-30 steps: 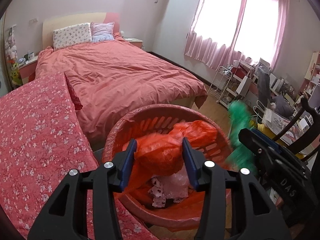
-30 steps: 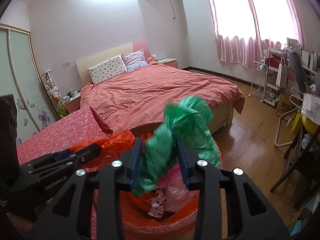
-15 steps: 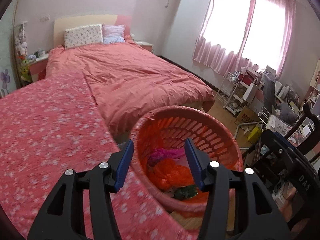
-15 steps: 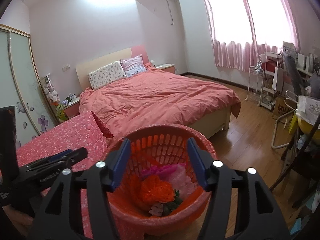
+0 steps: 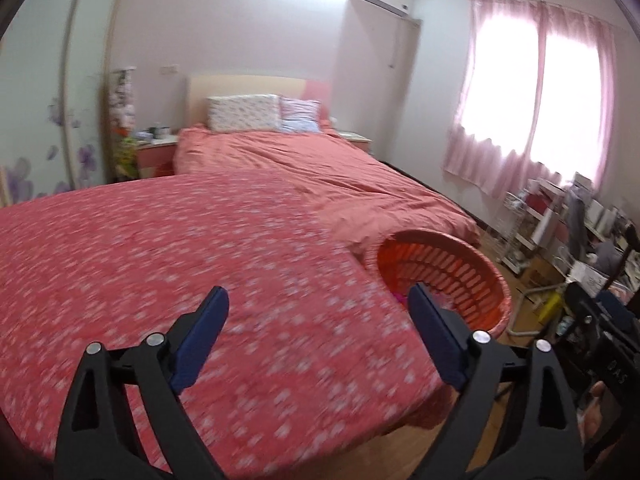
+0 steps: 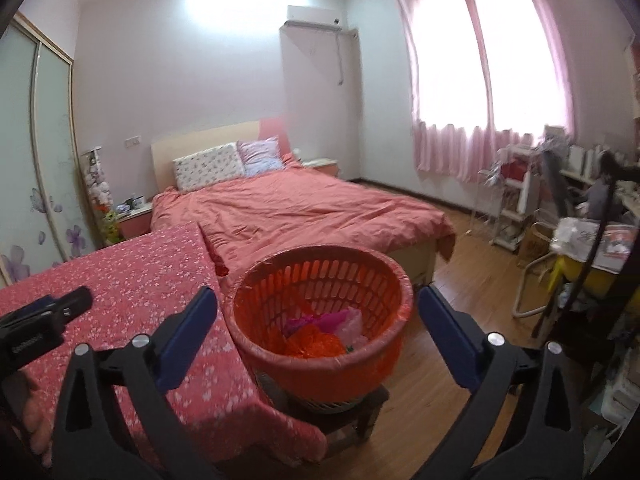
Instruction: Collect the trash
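An orange slatted basket (image 6: 320, 280) stands on a low stool beside the table; it also shows in the left wrist view (image 5: 448, 268). Inside lie crumpled orange (image 6: 314, 342) and pink (image 6: 320, 320) plastic bags. My right gripper (image 6: 318, 328) is wide open and empty, held in front of and above the basket. My left gripper (image 5: 318, 334) is wide open and empty above the table's red flowered cloth (image 5: 160, 272), left of the basket. The left gripper's tip shows at the left of the right wrist view (image 6: 44, 320).
A bed with a salmon cover (image 6: 304, 208) lies behind the table and basket. Wooden floor (image 6: 472, 256) runs to the right. A white wire rack (image 6: 508, 208), a chair and a cluttered desk (image 6: 592, 240) stand at the right. A wardrobe (image 5: 44, 100) is on the left.
Both grippers let go of their bags, orange from the left and green from the right, into the basket and opened wide. The left gripper then swung left over the table; the right one drew back.
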`<action>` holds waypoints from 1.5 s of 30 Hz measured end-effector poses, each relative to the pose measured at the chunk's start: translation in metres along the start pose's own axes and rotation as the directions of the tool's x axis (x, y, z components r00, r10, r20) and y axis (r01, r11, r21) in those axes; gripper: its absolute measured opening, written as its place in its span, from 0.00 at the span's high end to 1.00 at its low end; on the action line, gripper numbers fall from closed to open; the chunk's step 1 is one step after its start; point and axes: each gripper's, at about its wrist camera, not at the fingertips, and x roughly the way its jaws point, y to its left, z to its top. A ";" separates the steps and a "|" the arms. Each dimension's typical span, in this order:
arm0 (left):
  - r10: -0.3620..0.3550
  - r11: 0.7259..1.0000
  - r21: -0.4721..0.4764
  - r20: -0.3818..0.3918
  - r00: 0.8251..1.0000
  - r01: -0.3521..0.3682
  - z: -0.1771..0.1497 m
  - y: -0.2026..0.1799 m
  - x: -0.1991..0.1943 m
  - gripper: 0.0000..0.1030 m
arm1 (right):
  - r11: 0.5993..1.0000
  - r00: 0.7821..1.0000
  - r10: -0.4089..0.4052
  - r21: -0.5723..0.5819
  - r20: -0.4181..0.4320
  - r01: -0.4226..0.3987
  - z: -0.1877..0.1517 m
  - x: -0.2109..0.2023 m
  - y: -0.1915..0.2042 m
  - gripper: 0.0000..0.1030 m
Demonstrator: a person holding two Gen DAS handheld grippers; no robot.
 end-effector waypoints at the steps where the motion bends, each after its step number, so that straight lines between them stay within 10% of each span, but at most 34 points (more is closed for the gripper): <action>1: 0.024 1.000 -0.010 0.008 1.000 -0.024 -0.004 0.003 -0.006 0.09 | 1.000 1.000 -0.013 -0.004 0.007 0.013 -0.002 -0.007 0.001 0.04; 13: 0.202 0.978 0.025 0.107 0.974 -0.206 -0.041 0.000 -0.059 0.02 | 0.993 0.999 -0.050 -0.104 0.010 0.051 -0.028 -0.066 0.029 0.04; 45: 0.253 0.967 -0.048 0.083 0.964 -0.250 -0.077 0.003 -0.094 0.02 | 0.990 0.995 -0.096 -0.110 -0.033 0.092 -0.057 -0.092 0.035 0.04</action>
